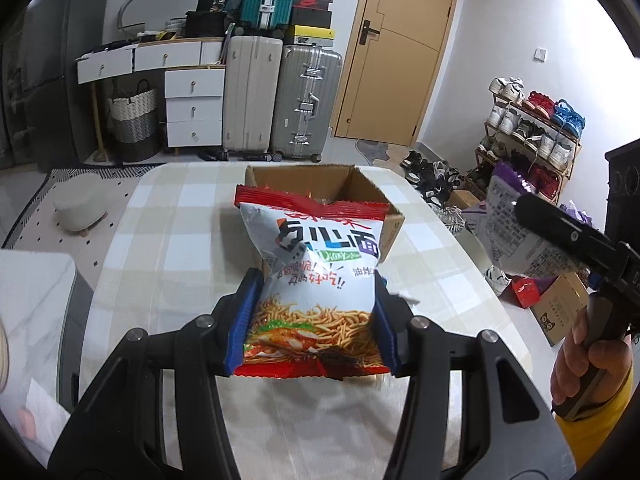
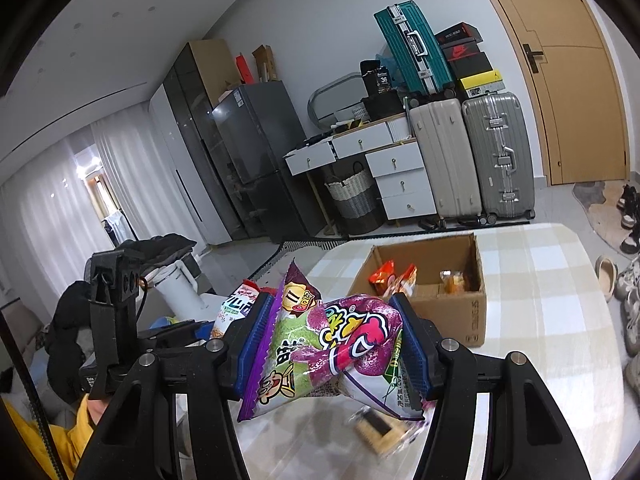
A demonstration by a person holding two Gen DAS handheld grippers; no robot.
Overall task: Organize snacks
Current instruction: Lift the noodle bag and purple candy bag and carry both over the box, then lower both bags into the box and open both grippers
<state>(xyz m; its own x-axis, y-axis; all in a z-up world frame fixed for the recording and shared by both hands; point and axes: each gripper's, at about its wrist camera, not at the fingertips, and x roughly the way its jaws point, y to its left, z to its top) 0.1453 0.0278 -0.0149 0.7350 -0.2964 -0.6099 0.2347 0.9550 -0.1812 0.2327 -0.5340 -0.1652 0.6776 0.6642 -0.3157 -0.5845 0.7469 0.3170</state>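
My left gripper [image 1: 316,312] is shut on a red and white noodle snack bag [image 1: 316,264], held above the table in front of an open cardboard box [image 1: 384,220]. My right gripper [image 2: 332,344] is shut on a crumpled purple and green snack bag [image 2: 320,344]. That purple bag [image 1: 516,224] and the right gripper show at the right edge of the left wrist view, held by a hand in a yellow sleeve. The cardboard box [image 2: 460,316] holds several small snack packets. A blurred small packet [image 2: 380,428] lies on the table under the purple bag.
The table has a pale checked cloth [image 1: 168,264]. Behind it stand suitcases [image 1: 280,100], white drawers [image 1: 194,108], a woven basket [image 1: 132,120] and a wooden door [image 1: 400,48]. A shoe rack [image 1: 532,128] and floor boxes [image 1: 560,312] are at the right. A grey fridge [image 2: 256,136] stands at the back.
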